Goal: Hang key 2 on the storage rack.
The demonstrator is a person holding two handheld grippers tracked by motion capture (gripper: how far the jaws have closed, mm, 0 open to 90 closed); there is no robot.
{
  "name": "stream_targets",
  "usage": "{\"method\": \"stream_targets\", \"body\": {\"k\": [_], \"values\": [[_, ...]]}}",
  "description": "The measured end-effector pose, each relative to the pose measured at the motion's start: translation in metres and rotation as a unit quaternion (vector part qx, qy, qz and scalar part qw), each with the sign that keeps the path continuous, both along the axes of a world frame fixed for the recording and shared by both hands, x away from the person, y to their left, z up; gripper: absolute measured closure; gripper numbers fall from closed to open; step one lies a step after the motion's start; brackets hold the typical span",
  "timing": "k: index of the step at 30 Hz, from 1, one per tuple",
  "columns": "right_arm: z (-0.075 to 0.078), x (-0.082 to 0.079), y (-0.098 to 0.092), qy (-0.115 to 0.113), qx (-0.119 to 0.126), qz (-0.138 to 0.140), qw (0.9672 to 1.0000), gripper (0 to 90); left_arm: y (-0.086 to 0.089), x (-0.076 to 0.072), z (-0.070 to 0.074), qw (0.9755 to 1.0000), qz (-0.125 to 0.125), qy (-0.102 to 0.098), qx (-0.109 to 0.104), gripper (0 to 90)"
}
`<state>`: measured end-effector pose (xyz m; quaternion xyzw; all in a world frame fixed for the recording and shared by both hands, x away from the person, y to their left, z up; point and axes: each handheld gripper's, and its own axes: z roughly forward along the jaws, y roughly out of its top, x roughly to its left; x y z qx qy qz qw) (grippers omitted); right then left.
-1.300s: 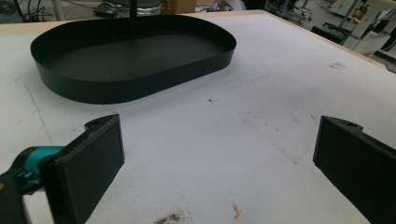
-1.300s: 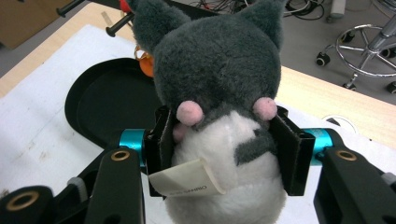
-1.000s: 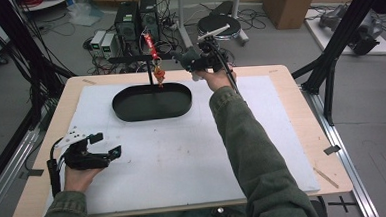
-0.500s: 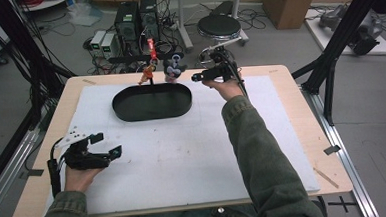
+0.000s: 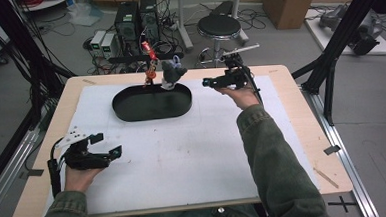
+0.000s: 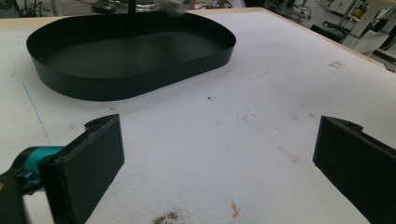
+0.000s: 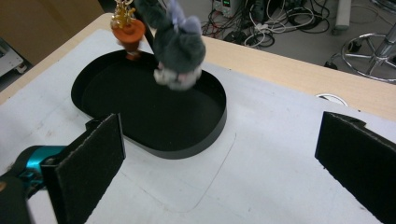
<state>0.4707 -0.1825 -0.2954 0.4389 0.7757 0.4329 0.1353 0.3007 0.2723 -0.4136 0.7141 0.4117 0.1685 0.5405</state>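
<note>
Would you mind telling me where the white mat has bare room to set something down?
The broad stretch of white mat between the left gripper and the right sleeve is free. The back is crowded: black tray, grey plush toy, orange hanging charm, right gripper.

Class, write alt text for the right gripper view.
A grey plush toy and an orange charm hang over the far rim of a black oval tray on a white table mat. The right tool is open, jaws wide apart.

Olive-green sleeves (image 5: 271, 149) (both cuffs ribbed) meet black grippers with broad flat jaws and teal fittings.
</note>
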Motion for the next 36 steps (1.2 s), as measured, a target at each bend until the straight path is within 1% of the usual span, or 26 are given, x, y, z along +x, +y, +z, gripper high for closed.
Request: {"method": "stream_targets", "body": {"k": [2,3,4,6,9,13,18,19,21,22,24,28,31,36], "values": [[-0.002,-0.003,-0.004,0.0,-0.002,0.002,1.0,0.5,0.0,0.0,0.0,1.0,0.0,0.0,0.0,2.4],[-0.002,-0.004,-0.006,0.001,-0.008,0.008,0.9999,0.6,0.0,0.0,0.0,1.0,-0.001,0.0,0.001,2.4],[-0.002,-0.006,-0.007,-0.001,-0.009,0.008,0.9999,0.6,0.0,0.0,0.0,1.0,-0.001,0.0,0.0,2.4],[-0.002,-0.01,-0.011,-0.012,-0.001,0.012,0.9999,0.6,0.0,0.0,0.0,1.0,-0.001,0.002,0.001,2.4],[-0.003,-0.015,-0.015,-0.015,-0.001,0.015,0.9998,0.6,0.0,0.0,0.0,1.0,0.0,0.002,0.001,2.4],[-0.004,-0.021,-0.02,-0.027,-0.008,0.016,0.9995,0.6,-0.001,0.0,0.0,1.0,0.001,0.002,0.002,2.4],[-0.005,-0.031,-0.028,-0.036,-0.013,0.021,0.9991,0.6,0.0,0.0,0.0,1.0,0.0,0.003,0.004,2.4],[-0.005,-0.033,-0.029,-0.034,-0.011,0.021,0.9991,0.6,0.0,0.0,0.0,1.0,0.0,0.003,0.005,2.4],[-0.005,-0.036,-0.033,-0.04,-0.006,0.02,0.999,0.6,-0.001,0.0,0.0,1.0,0.001,0.002,0.005,2.4],[-0.005,-0.039,-0.036,-0.05,0.0,0.019,0.9986,0.6,-0.001,0.0,0.0,1.0,0.0,0.001,0.005,2.4],[-0.007,-0.042,-0.041,-0.052,0.012,0.017,0.9984,0.6,0.0,0.0,0.0,1.0,0.0,0.001,0.007,2.4],[-0.012,-0.045,-0.049,-0.051,0.009,0.018,0.9985,0.6,0.0,0.0,0.0,1.0,0.001,0.002,0.003,2.4],[-0.013,-0.048,-0.055,-0.051,0.012,0.014,0.9985,0.6,0.0,0.0,0.0,1.0,0.001,0.002,0.005,2.4],[-0.017,-0.052,-0.066,-0.054,0.024,0.008,0.9982,0.6,-0.001,0.0,0.0,1.0,0.001,0.001,0.006,2.4]]}}
